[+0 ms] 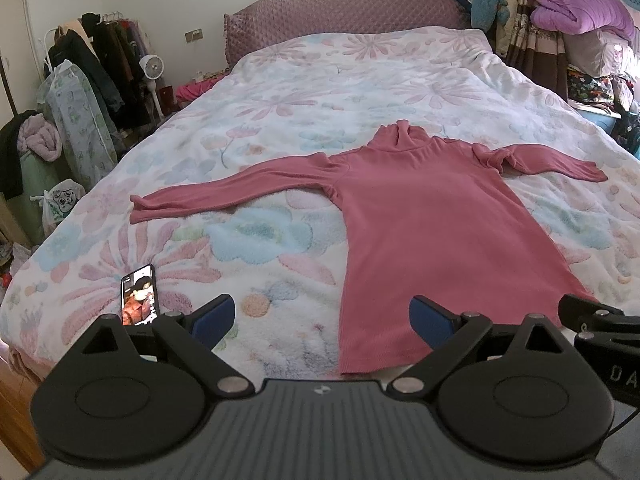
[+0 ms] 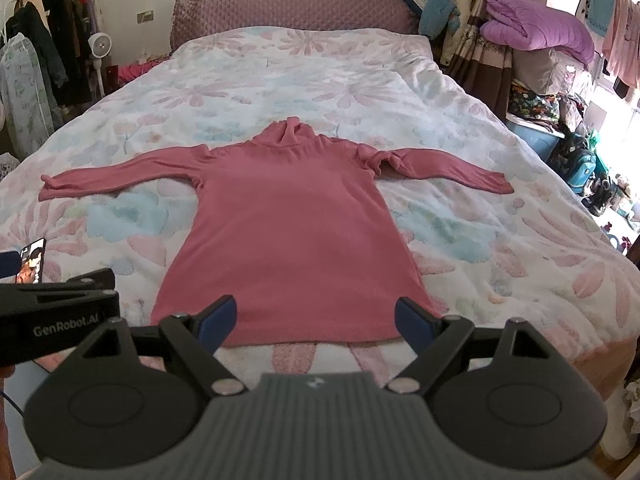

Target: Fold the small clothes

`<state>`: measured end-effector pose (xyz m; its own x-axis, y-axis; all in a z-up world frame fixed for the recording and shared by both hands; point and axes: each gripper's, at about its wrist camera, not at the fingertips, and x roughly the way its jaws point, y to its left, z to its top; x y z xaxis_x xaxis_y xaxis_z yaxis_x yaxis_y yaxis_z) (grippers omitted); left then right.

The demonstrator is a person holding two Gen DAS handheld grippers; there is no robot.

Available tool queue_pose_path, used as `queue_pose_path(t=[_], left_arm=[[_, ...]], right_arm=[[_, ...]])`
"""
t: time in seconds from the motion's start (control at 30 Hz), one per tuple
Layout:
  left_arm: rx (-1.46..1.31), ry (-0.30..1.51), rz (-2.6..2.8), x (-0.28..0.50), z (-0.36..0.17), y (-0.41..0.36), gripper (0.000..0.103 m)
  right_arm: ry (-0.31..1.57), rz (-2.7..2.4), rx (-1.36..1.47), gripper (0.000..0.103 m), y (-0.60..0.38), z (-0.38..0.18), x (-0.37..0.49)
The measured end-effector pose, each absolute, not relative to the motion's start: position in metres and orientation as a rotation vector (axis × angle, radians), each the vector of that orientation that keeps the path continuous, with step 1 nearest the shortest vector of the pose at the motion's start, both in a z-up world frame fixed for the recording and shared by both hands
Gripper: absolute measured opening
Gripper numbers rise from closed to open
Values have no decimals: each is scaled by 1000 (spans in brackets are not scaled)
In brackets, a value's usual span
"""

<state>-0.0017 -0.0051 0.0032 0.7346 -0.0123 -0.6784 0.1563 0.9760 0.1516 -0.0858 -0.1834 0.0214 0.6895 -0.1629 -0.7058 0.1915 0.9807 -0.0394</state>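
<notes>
A pink long-sleeved turtleneck top [image 1: 432, 224] lies flat on the floral bedspread [image 1: 304, 92], collar away from me, both sleeves spread out sideways. It also shows in the right wrist view [image 2: 296, 220]. My left gripper [image 1: 322, 320] is open and empty, hovering above the bed's near edge by the hem's left corner. My right gripper [image 2: 316, 322] is open and empty, just above the middle of the hem. The right gripper's body shows at the right edge of the left wrist view [image 1: 600, 320].
A phone [image 1: 139, 294] with a lit screen lies on the bedspread left of the top, near the front edge. A padded headboard [image 1: 344, 16] stands at the far end. A clothes rack [image 1: 100, 64] and a fan are on the left, piled bedding [image 2: 536, 24] on the right.
</notes>
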Motion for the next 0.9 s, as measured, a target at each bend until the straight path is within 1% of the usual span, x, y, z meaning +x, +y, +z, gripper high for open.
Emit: queue_pose_path(t=[0.9], left_arm=[[194,749,-93,-2,0,-1,103]], right_arm=[[790,-189,43,82,-183,22,-86]])
